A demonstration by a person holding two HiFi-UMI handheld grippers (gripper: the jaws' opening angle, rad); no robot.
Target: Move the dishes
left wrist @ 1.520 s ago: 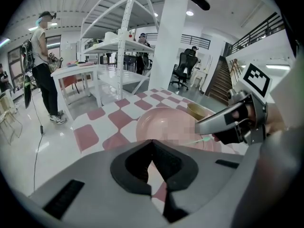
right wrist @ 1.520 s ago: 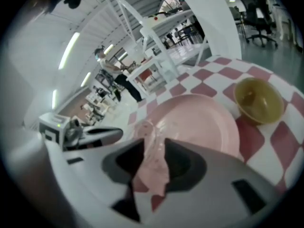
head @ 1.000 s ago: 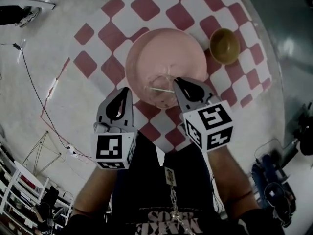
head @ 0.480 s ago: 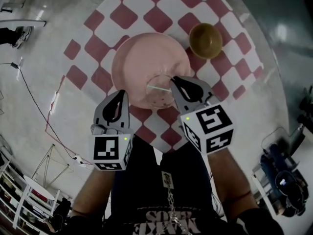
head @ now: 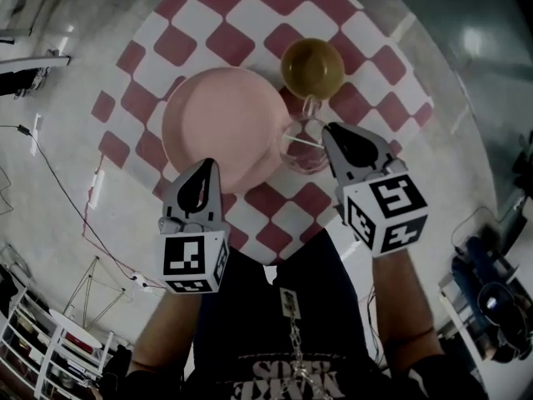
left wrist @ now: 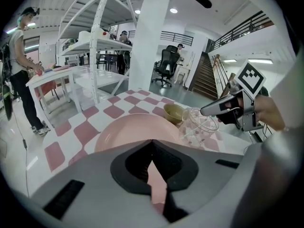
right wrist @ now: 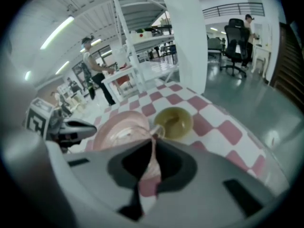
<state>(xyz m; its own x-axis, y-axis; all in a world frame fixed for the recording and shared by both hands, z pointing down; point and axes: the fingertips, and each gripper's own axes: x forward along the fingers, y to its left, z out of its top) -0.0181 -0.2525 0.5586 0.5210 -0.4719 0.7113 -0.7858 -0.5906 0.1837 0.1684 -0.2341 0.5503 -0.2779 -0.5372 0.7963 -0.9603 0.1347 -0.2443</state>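
A clear glass bowl (head: 304, 146) hangs by its rim from my right gripper (head: 326, 128), which is shut on it, just right of the pink plate (head: 218, 130) and close to the yellow bowl (head: 312, 67). In the left gripper view the glass bowl (left wrist: 197, 125) sits beside the plate (left wrist: 128, 133) with the right gripper (left wrist: 204, 111) on its rim. My left gripper (head: 206, 163) is shut and holds nothing, its tip over the plate's near rim; whether it touches the plate I cannot tell. In the right gripper view the glass rim (right wrist: 153, 133) shows at the jaw tips.
The dishes lie on a round table with a red and white checked cloth (head: 250, 7), whose edge (head: 433, 140) curves close on the right. Cables (head: 58, 182) run over the floor at left. White racks (left wrist: 95, 46), a person (left wrist: 19, 80) and office chairs (left wrist: 166, 65) stand beyond.
My right gripper has carried the glass bowl off the pink plate to the right, toward the yellow bowl. The left gripper's tip now lies over the plate's near rim.
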